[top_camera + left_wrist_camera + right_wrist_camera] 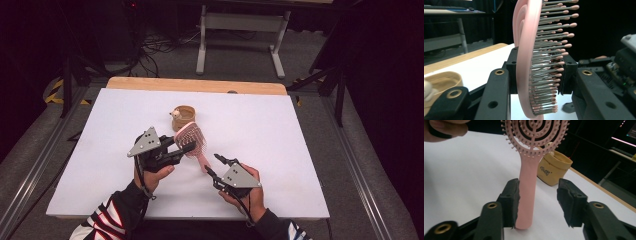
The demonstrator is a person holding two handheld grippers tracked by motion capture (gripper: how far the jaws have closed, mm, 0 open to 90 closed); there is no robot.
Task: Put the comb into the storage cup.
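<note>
Left gripper (181, 148) fingers pinching pink plastic vented hairbrush (192, 141) head; right gripper (537, 202) fingers spread off handle. Risk: brush pivots, drops onto white surface (280, 135).

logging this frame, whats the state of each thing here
brush: lifted off the table, head clamped in the left gripper, handle down toward the right gripper
pouch: upright, open on top
left gripper: shut on the brush head
right gripper: fingers open, brush handle between them, against one pad
table: white top
</note>
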